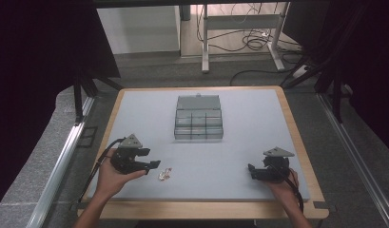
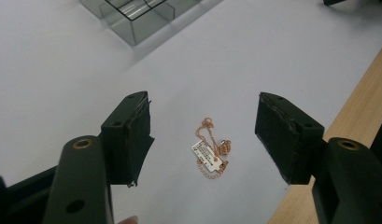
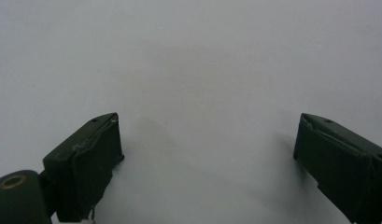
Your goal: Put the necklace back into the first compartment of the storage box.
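A thin rose-gold chain with a small white tag [image 2: 210, 150] lies on the pale grey table top, seen in the high view as a small glint [image 1: 165, 174] near the front edge. My left gripper [image 1: 154, 165] sits just left of it, open, its jaws pointing at the chain; in the left gripper view [image 2: 202, 126] the chain lies between and a little ahead of the jaws, untouched. My right gripper [image 1: 251, 170] rests at the front right, open with nothing between its jaws [image 3: 207, 154]. A clear plastic compartment box [image 1: 199, 118] stands open mid-table, and its corner [image 2: 132, 18] shows in the left gripper view.
The table [image 1: 258, 118] has a wooden rim [image 1: 296, 137], which also shows at the right of the left gripper view [image 2: 361, 116]. Dark curtains flank the table. Beyond it stand a desk frame and cables on the floor [image 1: 249, 40].
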